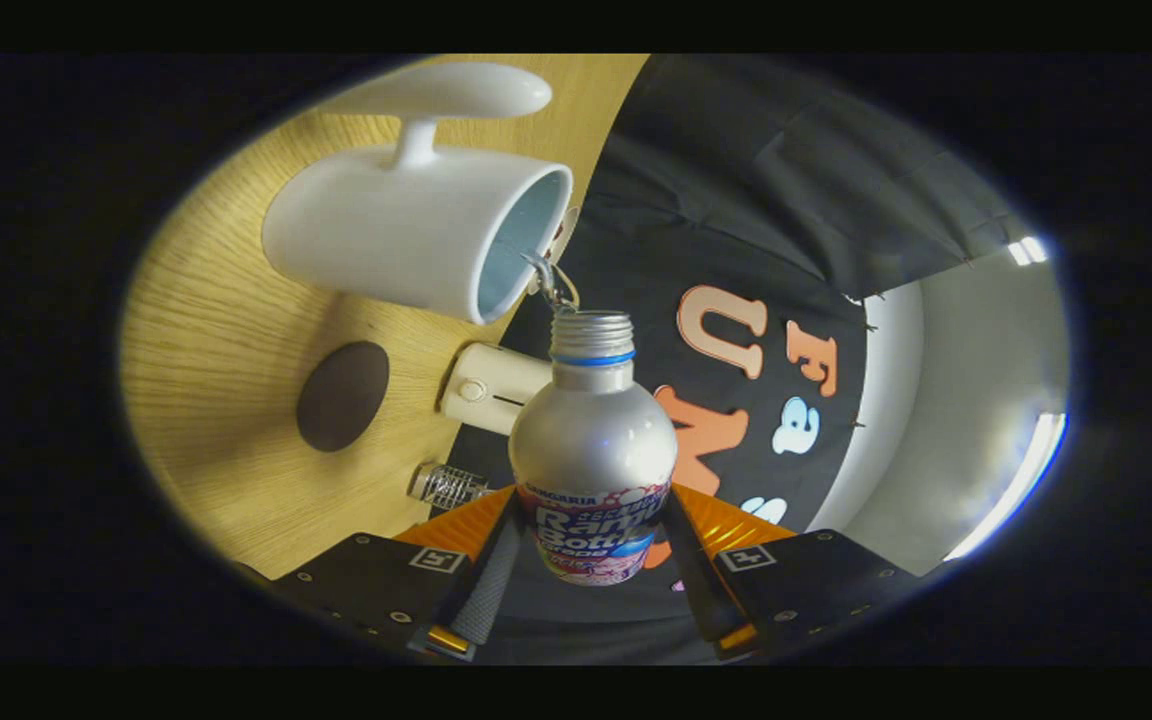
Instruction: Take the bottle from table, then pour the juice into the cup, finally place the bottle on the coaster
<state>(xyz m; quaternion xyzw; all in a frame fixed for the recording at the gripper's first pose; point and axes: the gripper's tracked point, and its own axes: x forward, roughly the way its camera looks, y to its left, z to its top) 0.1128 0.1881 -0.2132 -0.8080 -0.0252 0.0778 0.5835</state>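
Note:
My gripper (pixel 591 545) is shut on a silver aluminium bottle (pixel 591 450), both fingers pressing on its labelled lower body. The view is rolled, so the wooden table (pixel 206 340) stands beside me. The bottle's open threaded neck (pixel 591 335) points at the rim of a white mug (pixel 416 225), and a thin clear stream (pixel 548 280) runs from the mouth to the mug's opening. A round dark brown coaster (pixel 341 395) lies on the table near the mug, off to the side of the bottle.
A small cream device (pixel 491 385) and a small metal coil-like piece (pixel 446 485) sit at the table's edge next to the bottle. Black booth cloth (pixel 766 200) hangs beyond the table, with a pale wall and a light strip (pixel 1016 480) past it.

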